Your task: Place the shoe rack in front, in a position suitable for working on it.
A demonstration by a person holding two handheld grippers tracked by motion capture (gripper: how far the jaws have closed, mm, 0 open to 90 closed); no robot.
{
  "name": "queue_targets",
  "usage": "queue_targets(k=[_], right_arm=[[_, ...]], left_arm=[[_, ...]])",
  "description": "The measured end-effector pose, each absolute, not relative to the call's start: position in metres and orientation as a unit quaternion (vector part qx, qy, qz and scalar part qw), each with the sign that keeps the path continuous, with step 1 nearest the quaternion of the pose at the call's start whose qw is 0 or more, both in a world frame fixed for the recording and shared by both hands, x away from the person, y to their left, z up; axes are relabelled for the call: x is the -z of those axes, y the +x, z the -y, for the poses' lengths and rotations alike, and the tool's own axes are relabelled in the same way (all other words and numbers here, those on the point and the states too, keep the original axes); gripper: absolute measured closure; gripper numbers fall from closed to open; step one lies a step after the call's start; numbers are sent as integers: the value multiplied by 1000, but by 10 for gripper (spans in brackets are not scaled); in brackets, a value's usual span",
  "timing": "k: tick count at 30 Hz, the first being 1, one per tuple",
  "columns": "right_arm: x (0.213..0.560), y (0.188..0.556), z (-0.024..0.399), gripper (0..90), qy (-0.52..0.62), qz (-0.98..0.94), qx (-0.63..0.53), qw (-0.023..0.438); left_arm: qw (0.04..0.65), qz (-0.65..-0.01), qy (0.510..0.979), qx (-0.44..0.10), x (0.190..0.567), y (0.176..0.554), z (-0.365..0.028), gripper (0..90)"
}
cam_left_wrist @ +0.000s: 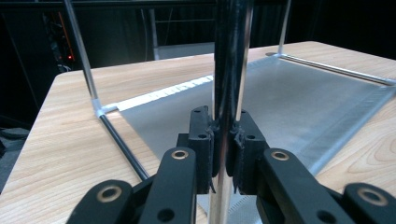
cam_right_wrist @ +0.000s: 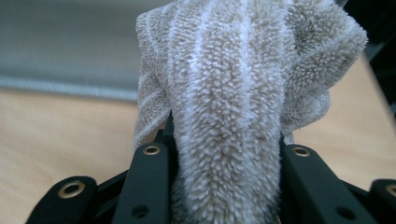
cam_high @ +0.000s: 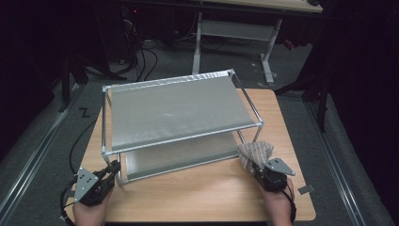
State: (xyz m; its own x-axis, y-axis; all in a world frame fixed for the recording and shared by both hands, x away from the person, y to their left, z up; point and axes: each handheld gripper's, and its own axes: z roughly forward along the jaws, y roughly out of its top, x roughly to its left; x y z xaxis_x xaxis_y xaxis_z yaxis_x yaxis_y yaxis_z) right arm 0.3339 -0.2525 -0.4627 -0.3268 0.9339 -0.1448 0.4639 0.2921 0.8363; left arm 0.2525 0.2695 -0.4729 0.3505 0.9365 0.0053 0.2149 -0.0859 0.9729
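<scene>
Hands at the bottom edge of the high view, each holding a gripper over a wooden table (cam_high: 197, 193). Left gripper (cam_high: 113, 170) sits at the near-left corner of a two-tier metal rack (cam_high: 174, 117), its jaws at the near-left upright post (cam_high: 104, 141), close to the lower shelf (cam_high: 183, 157). Right gripper (cam_high: 254, 170) is by the rack's near-right corner, jaws pinching a beige striped cloth (cam_high: 255, 153) bunched above them. Cloth sits just beside the near-right post, contact with it unclear. Top shelf is grey mesh fabric, bare. Another table stands in the dark background.

Left gripper view: left gripper (cam_left_wrist: 226, 144) jaws pressed tight around a shiny vertical post (cam_left_wrist: 229, 70), pads touching it on both sides, almost no gap. Post runs up out of frame. Behind it the lower shelf (cam_left_wrist: 299, 102) lies on the table (cam_left_wrist: 70, 140), with the rack's far posts and bottom rails around it.

Right gripper view: right gripper (cam_right_wrist: 224, 154) jaws narrowed on the cloth (cam_right_wrist: 233, 93), a thick fuzzy fold filling the space between them and mushrooming above. White stripes run through the beige pile. Blurred table (cam_right_wrist: 56, 135) below, and a grey shelf edge (cam_right_wrist: 65, 86) across the upper left.
</scene>
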Motion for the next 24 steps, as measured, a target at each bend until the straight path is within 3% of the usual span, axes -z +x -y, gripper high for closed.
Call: queue_targets(k=[11,16,24], right_arm=[[412,341,248,660,452,-695,-404,385],[428,350,251,660,464,-704,-392,369],[477,364,254,659,490,-741,-343,305]], left_arm=[[519,-419,662,-343,473,252,-264,801],[520,-413,666,-341,473,251,-262,801],[518,-410,668,-342,473,250,-262,800]])
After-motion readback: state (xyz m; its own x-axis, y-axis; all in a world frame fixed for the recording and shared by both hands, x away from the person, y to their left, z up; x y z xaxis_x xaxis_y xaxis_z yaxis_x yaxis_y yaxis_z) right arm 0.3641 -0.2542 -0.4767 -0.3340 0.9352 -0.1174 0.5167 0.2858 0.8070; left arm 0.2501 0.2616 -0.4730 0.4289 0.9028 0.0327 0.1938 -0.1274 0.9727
